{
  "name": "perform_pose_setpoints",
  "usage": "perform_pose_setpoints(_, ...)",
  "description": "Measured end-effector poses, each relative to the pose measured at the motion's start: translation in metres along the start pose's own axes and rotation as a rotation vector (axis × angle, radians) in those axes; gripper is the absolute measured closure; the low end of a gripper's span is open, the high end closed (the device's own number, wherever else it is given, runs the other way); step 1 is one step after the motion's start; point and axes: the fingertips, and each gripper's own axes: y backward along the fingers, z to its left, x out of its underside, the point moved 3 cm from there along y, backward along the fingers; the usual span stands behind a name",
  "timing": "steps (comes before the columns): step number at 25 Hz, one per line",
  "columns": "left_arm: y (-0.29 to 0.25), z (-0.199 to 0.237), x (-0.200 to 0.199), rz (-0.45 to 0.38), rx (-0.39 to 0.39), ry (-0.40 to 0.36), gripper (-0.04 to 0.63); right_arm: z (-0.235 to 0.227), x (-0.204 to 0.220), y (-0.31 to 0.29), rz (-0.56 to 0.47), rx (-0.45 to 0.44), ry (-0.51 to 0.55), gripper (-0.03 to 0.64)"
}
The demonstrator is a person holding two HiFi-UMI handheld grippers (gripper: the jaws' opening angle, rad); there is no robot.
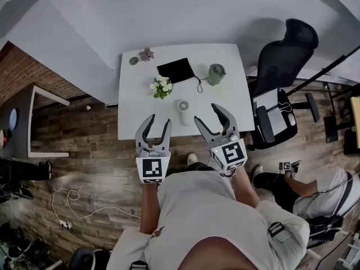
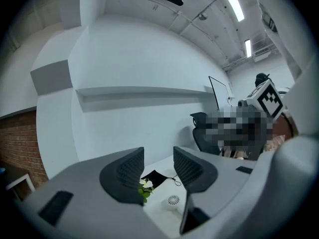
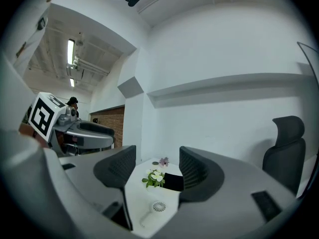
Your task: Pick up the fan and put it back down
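Note:
A small white hand fan lies on the white table, round head away from me and handle toward the front edge. My left gripper hovers over the table's front edge, a little left of the fan, open and empty. The right gripper sits just right of the fan, jaws apart with nothing between them. Neither touches the fan. Past the open jaws of the left gripper the fan shows low on the table. The fan also lies below and ahead of the right gripper.
On the table are a small pot of white flowers, a black pouch with a cord, a green jug, a pink flower and a small dish. A black office chair stands right. A seated person is lower right.

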Motion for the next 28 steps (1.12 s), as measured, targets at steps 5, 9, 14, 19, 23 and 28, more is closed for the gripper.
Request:
perform_pose_setpoints(5, -0.022, 0.006, 0.008, 0.018, -0.004, 0.006, 0.417, -0.014, 0.007, -0.019, 0.018, -0.012, -0.004, 0.342)
perform_pose_setpoints(9, -0.041, 0.013, 0.015, 0.037, 0.001, 0.009, 0.417, -0.024, 0.016, -0.034, 0.042, -0.014, -0.011, 0.342)
perform_pose_setpoints(14, -0.062, 0.027, 0.029, 0.058, 0.016, 0.016, 0.417, -0.031, 0.031, -0.054, 0.08, -0.006, -0.018, 0.341)
perform_pose_setpoints(19, -0.083, 0.038, 0.045, 0.086, 0.06, 0.03, 0.416, -0.036, 0.049, -0.075, 0.136, 0.016, -0.037, 0.333)
perform_pose_setpoints(23, -0.1, 0.045, 0.061, 0.114, 0.112, 0.034, 0.416, -0.038, 0.065, -0.09, 0.184, 0.041, -0.053, 0.328)
perform_pose_setpoints(28, -0.119, 0.048, 0.082, 0.148, 0.19, 0.052, 0.416, -0.04, 0.086, -0.107, 0.246, 0.073, -0.07, 0.327)
